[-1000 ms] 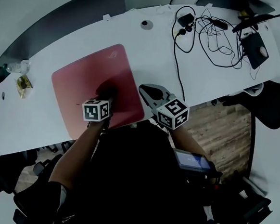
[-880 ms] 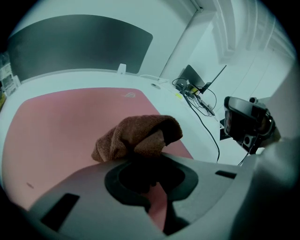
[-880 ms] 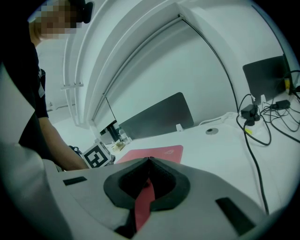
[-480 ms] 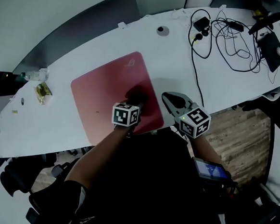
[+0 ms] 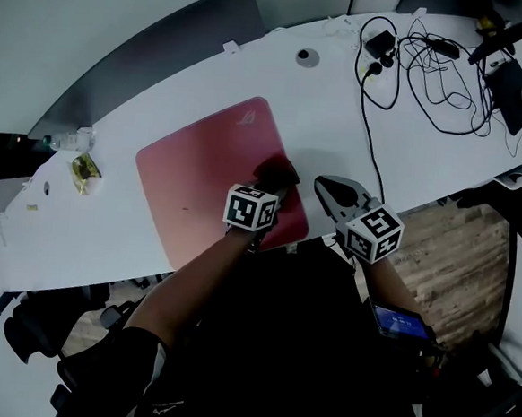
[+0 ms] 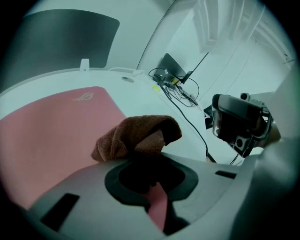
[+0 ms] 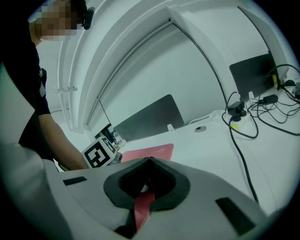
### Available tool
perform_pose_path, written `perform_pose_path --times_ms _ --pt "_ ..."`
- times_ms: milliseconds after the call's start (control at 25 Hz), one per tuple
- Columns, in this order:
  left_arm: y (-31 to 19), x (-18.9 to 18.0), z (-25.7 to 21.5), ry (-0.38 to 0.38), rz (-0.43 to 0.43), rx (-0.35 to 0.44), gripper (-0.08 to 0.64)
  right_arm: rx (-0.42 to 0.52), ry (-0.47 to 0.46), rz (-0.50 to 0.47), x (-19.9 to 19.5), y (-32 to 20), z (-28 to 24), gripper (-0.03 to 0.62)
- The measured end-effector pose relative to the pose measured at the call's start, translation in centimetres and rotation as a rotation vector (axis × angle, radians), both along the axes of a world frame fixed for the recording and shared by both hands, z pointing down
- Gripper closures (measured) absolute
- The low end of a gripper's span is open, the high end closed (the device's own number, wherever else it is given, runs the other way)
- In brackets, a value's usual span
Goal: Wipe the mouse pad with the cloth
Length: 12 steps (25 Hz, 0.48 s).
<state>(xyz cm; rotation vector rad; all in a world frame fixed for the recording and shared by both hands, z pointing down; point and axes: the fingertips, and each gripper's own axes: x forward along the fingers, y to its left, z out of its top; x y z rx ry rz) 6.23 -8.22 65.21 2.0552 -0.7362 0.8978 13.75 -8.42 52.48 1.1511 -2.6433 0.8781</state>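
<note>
Left gripper [image 5: 270, 186]: jaws were closed on the cloth [image 5: 277, 171]. The left gripper view showed the brown cloth [image 6: 140, 135] bunched and pinched between the tips of that gripper [image 6: 143, 161], folds standing up ahead of them.

Cloth position: on the pad [image 5: 205, 176], at its right edge about half way along. Part of the bundle lay over the bare desk [image 5: 322, 118] beside that edge. The cloth was touching the pad surface.

Pad: red, flat, lying askew toward the desk's front edge, its near right corner close to that edge. The same pad [image 6: 47, 136] filled the left of the left gripper view, its logo at the far corner.

Right gripper [image 5: 329, 187]: jaws were together, nothing between them. In its own view the tips of this gripper [image 7: 149, 159] met, and the pad [image 7: 150, 151] showed beyond. It stood just right of the pad, by the desk's front edge, apart from the cloth.

Other items: black cables [image 5: 416, 62] lay tangled at the desk's far right corner, well apart from the pad.
</note>
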Motion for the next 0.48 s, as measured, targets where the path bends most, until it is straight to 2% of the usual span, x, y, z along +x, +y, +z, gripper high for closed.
perform_pose_path --times_ms 160,280,360,480 --pt "-0.1 1.7 -0.7 0.033 0.006 0.006 0.503 0.002 -0.007 0.014 0.7 0.1 0.0 0.566" --pt "-0.6 3.1 -2.2 0.107 0.003 0.033 0.502 0.001 -0.01 0.025 1.3 0.2 0.1 0.566" --pt "-1.4 4.1 -3.3 0.22 -0.034 0.01 0.502 0.0 -0.011 0.033 1.7 0.2 0.1 0.566" --pt "-3.2 4.5 -4.3 0.41 -0.157 -0.094 0.502 -0.004 -0.011 0.039 2.3 0.1 0.2 0.566"
